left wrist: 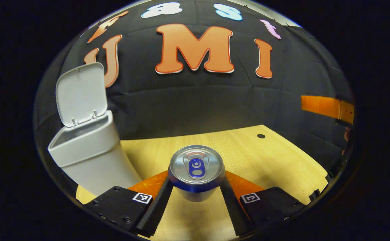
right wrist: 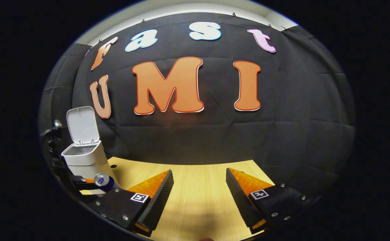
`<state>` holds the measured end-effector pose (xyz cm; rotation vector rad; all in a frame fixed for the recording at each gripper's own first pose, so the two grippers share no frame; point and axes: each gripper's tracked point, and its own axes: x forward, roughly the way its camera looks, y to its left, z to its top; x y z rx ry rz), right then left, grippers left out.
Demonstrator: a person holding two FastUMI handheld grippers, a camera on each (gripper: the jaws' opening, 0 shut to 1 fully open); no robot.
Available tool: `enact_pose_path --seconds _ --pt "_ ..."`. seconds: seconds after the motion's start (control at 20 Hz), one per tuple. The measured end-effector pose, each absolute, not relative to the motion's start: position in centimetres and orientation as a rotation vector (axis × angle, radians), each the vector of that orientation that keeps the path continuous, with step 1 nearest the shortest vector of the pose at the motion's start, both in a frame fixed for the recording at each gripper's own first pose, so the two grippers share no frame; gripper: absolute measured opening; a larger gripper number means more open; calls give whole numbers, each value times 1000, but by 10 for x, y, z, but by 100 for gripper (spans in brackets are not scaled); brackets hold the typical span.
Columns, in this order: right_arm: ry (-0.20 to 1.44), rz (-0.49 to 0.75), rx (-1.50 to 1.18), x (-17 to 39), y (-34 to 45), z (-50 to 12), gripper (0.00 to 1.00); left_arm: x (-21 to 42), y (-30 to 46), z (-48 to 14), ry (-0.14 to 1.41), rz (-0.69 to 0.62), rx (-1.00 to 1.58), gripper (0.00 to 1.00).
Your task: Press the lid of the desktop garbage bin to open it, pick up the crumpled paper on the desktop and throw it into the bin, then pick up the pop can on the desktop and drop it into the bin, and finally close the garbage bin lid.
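Aluminium pop can (left wrist: 196,172) gripped in left claw (left wrist: 196,192); right claw (right wrist: 200,197) wide; bin (right wrist: 84,155) lid up.

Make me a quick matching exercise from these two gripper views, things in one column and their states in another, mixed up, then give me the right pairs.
Things:
1. bin lid
2. pop can
3. right gripper
4. garbage bin

States:
A. open, nothing between its fingers
B. standing on the table at the left
C. flipped up
D. held upright between the left gripper fingers

Pairs: 1-C, 2-D, 3-A, 4-B
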<state>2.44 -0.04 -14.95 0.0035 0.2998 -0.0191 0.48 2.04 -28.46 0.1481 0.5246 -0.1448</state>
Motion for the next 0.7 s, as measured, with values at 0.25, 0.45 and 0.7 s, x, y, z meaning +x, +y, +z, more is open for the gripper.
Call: enact_pose_path --seconds 0.25,0.45,0.7 --pt "300 29 4 34 21 -154 94 -2 48 -214 407 -92 137 80" --pt "296 61 8 43 37 -156 94 -8 74 -169 329 -30 123 80" --pt "280 84 5 53 52 -153 94 -12 110 -128 264 53 118 80"
